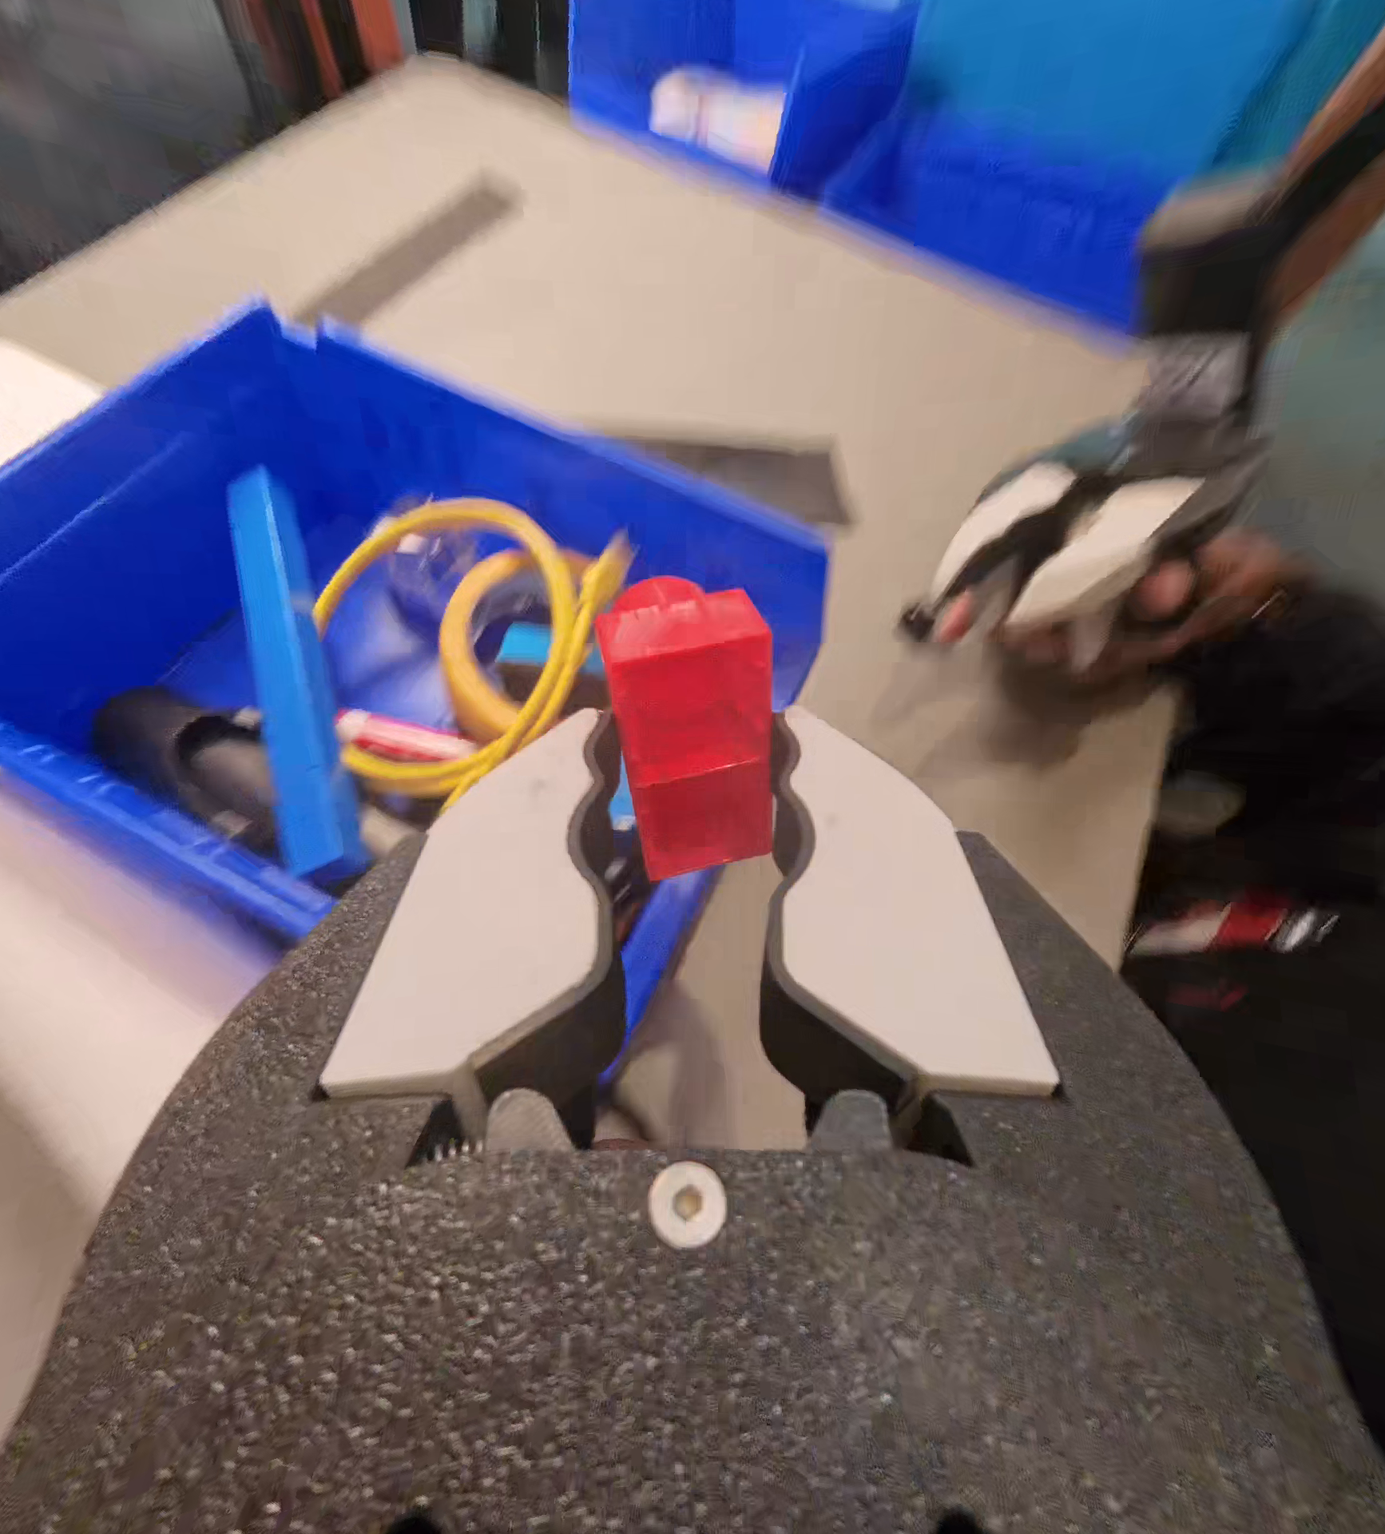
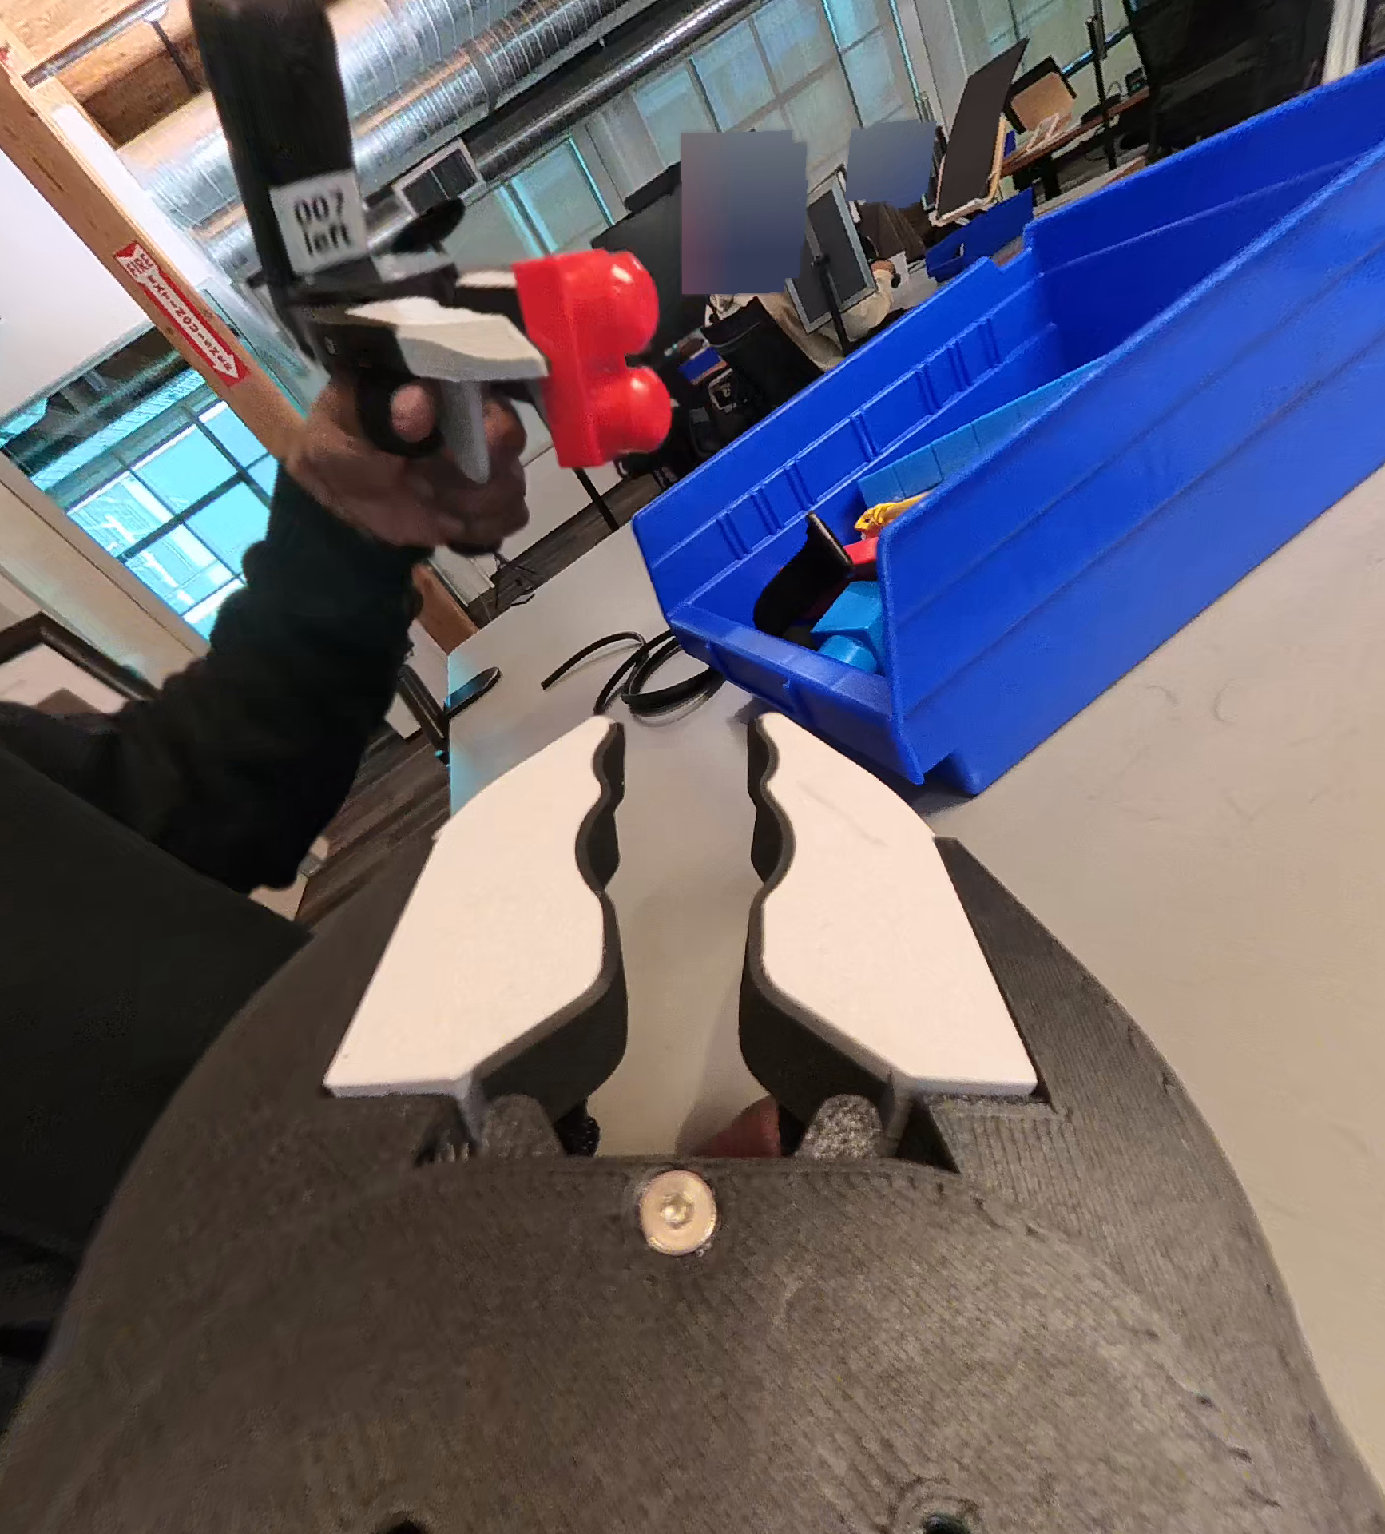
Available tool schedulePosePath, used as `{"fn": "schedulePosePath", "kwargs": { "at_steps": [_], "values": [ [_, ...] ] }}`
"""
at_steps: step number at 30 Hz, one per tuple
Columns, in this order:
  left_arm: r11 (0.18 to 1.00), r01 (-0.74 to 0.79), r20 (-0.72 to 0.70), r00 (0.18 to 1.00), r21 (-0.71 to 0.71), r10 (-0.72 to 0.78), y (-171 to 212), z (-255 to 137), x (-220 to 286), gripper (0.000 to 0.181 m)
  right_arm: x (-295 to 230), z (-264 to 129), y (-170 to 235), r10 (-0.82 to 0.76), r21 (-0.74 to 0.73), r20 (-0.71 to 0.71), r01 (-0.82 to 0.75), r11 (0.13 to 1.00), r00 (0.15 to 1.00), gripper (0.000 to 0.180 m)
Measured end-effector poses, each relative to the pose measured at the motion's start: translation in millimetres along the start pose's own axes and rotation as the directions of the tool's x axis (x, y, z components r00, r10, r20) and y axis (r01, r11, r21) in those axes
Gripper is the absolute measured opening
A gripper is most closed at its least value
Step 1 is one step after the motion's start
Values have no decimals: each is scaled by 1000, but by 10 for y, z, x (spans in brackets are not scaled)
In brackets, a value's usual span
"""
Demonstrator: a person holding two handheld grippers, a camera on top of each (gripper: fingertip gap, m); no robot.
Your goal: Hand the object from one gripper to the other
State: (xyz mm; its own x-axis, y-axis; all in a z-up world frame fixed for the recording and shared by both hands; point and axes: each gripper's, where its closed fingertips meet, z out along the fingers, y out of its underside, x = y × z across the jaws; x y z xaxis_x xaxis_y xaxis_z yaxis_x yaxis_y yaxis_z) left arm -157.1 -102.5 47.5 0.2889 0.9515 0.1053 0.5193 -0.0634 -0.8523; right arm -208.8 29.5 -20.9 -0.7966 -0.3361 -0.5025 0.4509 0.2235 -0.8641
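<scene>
Fingers: your left gripper (image 1: 693, 730) is clamped on the red, stiff plastic two-stud toy brick (image 1: 693, 730); your right gripper (image 2: 685, 730) stands parted, empty, touching nothing.
Brick place: held in the air near the blue plastic bin (image 1: 133, 515) on the grey desk (image 2: 1170, 872).
Handling: probably light, rigid, smooth-sided, so slippery.
Hold: take its free studded end (image 2: 623, 357) across flat faces.

Glossy plastic red brick (image 1: 687, 730); blue bin (image 1: 125, 531) plastic (smooth, shiny).
</scene>
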Motion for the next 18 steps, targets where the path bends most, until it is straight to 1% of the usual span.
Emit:
{"fn": "schedulePosePath", "kwargs": {
  "at_steps": [1,2,4,5,7,9,11,12,13,15,17,18],
  "values": [
    [989,62,-34,998,137,-58,-69,-31,96,35,-26,7,1,-15,0,9,15,1000,1000,28],
    [960,126,-95,990,251,-105,-102,-53,214,36,-57,17,-1,-35,1,15,35,999,999,29],
    [861,240,-204,965,449,-163,-130,-82,410,35,-138,50,-13,-78,19,33,78,997,996,30],
    [801,293,-254,950,522,-182,-120,-88,496,35,-194,73,-24,-97,36,47,95,995,994,31],
    [685,390,-351,914,615,-206,-75,-72,656,35,-318,134,-38,-161,72,54,157,985,985,33],
    [560,491,-432,867,667,-246,-6,-27,746,35,-441,199,-66,-260,121,28,255,959,965,38],
    [436,594,-528,803,676,-276,72,14,820,35,-529,258,-103,-346,171,-24,345,923,938,43],
    [388,627,-564,778,675,-277,112,29,852,35,-550,278,-129,-378,193,-60,383,904,924,46],
    [356,640,-579,768,680,-275,153,48,876,35,-568,289,-152,-410,209,-94,421,883,907,49],
    [347,626,-561,780,699,-277,239,105,913,35,-596,295,-178,-477,220,-154,500,837,865,54],
    [302,611,-569,792,732,-223,240,-11,971,35,-638,306,-147,-541,202,-181,569,797,821,59],
    [311,594,-551,804,742,-222,254,-21,985,35,-676,310,-128,-568,197,-186,596,778,802,61]
  ]
}}
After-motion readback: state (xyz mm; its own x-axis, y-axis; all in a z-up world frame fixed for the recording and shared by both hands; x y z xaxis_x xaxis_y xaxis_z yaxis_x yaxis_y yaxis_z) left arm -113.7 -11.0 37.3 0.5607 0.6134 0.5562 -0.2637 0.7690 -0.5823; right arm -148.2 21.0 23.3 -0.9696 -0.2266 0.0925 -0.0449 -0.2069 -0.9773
